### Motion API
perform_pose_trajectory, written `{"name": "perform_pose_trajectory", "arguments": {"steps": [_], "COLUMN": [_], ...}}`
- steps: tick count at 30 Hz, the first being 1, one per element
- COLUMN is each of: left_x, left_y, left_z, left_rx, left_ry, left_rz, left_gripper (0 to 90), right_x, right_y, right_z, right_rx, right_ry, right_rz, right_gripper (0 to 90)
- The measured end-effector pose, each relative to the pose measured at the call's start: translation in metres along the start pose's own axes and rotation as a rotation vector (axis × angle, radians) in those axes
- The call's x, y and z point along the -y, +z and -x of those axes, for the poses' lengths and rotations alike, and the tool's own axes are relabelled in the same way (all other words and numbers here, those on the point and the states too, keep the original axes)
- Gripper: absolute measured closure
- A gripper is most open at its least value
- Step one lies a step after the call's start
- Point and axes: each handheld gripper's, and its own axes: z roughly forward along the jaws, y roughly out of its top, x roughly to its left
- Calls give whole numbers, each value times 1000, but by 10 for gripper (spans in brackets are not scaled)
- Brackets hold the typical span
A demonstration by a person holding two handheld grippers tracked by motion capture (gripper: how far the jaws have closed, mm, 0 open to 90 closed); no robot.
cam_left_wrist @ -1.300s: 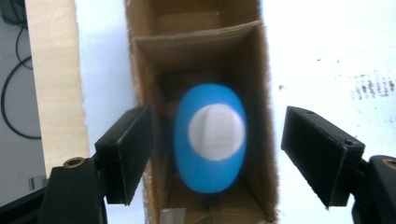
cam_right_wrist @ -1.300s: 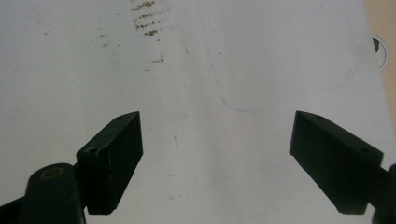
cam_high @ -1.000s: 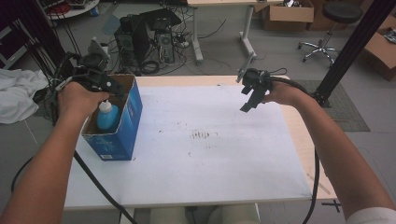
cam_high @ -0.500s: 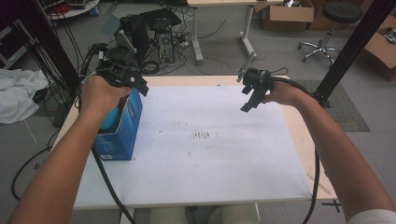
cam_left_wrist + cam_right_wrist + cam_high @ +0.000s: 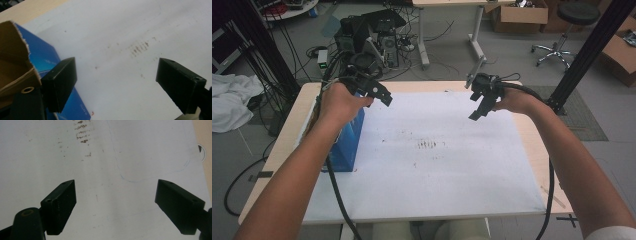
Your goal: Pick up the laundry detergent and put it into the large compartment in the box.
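Note:
A blue cardboard box (image 5: 346,145) stands open at the left edge of the white sheet (image 5: 437,175); my left forearm hides what is inside it. My left gripper (image 5: 384,95) hovers just past the box's far right corner and points out over the sheet. Its jaws have just been opening and stand wide, with nothing between them (image 5: 116,65). The box's blue wall (image 5: 45,62) and its brown inner flap (image 5: 12,50) lie to the left of the jaws. My right gripper (image 5: 477,107) hangs open above the sheet's far right part, also empty (image 5: 116,183).
Brown smudges (image 5: 429,145) mark the middle of the sheet. The wooden table (image 5: 287,140) shows a bare strip on the left and right. Behind it, computer towers (image 5: 372,35) and cables lie on the floor. A black post (image 5: 587,50) rises at the right.
My left gripper has come up out of the blue box, where it hung over a white bottle, and moved right over the sheet with its jaws wider. The right hand has stayed still.

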Motion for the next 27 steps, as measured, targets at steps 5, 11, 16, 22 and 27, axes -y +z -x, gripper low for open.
{"name": "perform_pose_trajectory", "arguments": {"steps": [5,11,16,22,27], "left_x": [-4,-10,-12,-16,-17], "left_y": [6,17,29,41,52], "left_z": [7,16,27,37,44], "left_rx": [10,26,38,62,73], "left_ry": [29,71,128,184,217], "left_rz": [-7,-37,-77,-110,-139], "left_gripper": [179,180,182,182,181], "right_x": [1,1,-1,-2,-3], "right_y": [0,0,0,2,4], "right_z": [0,1,-1,-1,0], "right_rx": [3,2,1,-1,-3], "right_ry": [2,4,3,-2,-5], "right_rz": [3,4,6,4,2], "right_gripper": [171,171,171,170,171]}}
